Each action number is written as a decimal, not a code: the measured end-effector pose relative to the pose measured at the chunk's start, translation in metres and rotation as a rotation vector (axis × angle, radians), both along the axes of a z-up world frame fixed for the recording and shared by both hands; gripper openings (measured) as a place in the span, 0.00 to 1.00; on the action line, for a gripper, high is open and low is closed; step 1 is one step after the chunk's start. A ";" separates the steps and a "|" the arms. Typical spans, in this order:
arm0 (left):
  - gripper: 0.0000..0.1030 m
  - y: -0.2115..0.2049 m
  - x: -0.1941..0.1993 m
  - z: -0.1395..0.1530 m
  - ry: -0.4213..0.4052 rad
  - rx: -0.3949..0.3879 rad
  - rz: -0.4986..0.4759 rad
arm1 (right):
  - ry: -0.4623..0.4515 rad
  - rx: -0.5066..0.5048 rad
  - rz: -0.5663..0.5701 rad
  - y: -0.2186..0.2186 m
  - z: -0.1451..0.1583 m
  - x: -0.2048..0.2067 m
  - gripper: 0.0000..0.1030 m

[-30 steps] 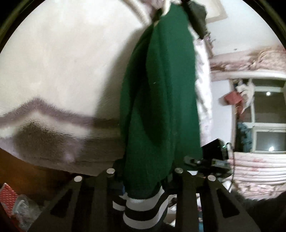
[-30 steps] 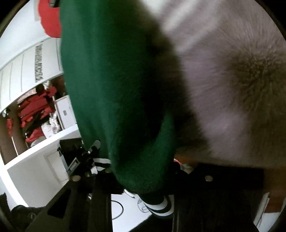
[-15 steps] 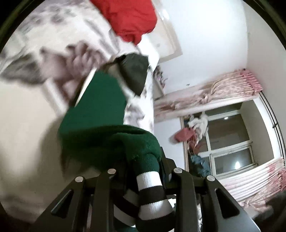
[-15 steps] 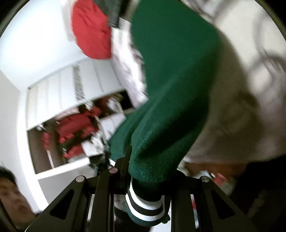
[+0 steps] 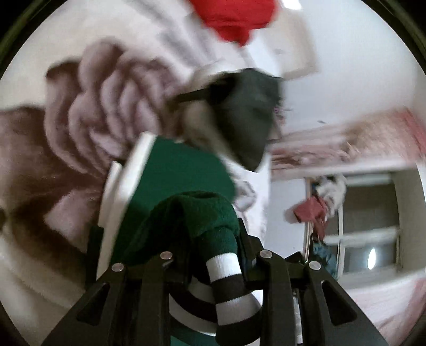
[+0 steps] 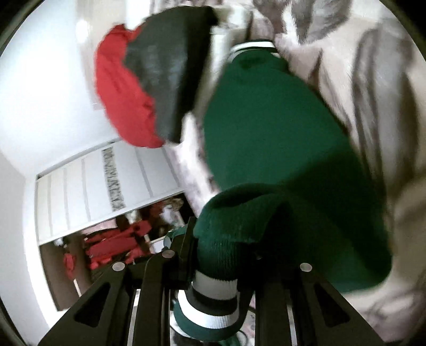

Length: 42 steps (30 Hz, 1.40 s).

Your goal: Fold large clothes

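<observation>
A dark green sweater [image 5: 175, 175] with black-and-white striped trim lies stretched over the fluffy blanket. My left gripper [image 5: 210, 255] is shut on its striped hem [image 5: 223, 276], the green cloth bunched between the fingers. In the right wrist view the sweater [image 6: 266, 127] runs away from me, its striped collar [image 6: 253, 46] at the far end. My right gripper [image 6: 218, 266] is shut on the other striped hem corner [image 6: 213, 298]. Both views are motion-blurred.
A fluffy beige-and-grey blanket [image 5: 40, 165] covers the bed. A dark garment [image 5: 247, 114] and a red one [image 5: 234, 18] lie at the far end, also in the right view [image 6: 170, 69] [image 6: 119, 90]. A window [image 5: 367, 229] and a wardrobe [image 6: 106, 181] stand beyond.
Both grippers have swung up and forward with the hem. The sweater went from hanging down to lying stretched along the bed, with the far garments and the room now in view.
</observation>
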<state>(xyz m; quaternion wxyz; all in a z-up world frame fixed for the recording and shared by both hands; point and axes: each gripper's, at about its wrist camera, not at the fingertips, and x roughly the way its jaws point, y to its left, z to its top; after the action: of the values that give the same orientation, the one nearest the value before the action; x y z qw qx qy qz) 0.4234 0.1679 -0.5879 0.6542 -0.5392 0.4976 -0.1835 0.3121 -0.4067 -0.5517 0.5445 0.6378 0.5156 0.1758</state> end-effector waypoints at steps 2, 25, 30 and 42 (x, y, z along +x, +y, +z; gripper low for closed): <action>0.25 0.005 0.010 -0.010 0.062 -0.026 0.005 | 0.054 0.053 0.003 0.002 -0.026 0.025 0.27; 0.92 0.009 -0.094 0.013 0.055 0.765 0.141 | -0.116 -0.378 0.416 0.006 -0.055 0.106 0.83; 0.92 0.013 -0.149 -0.015 0.130 0.736 0.235 | -0.144 -0.336 0.506 0.055 -0.105 0.137 0.91; 0.92 0.026 -0.237 0.013 0.250 0.924 0.155 | 0.113 0.072 -0.191 0.061 -0.065 -0.033 0.31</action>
<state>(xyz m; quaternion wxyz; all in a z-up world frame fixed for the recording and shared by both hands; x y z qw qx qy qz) 0.1867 0.1935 -0.5749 0.7721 -0.2456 0.5604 0.1721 0.2787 -0.3458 -0.6172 0.5058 0.7118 0.4758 0.1054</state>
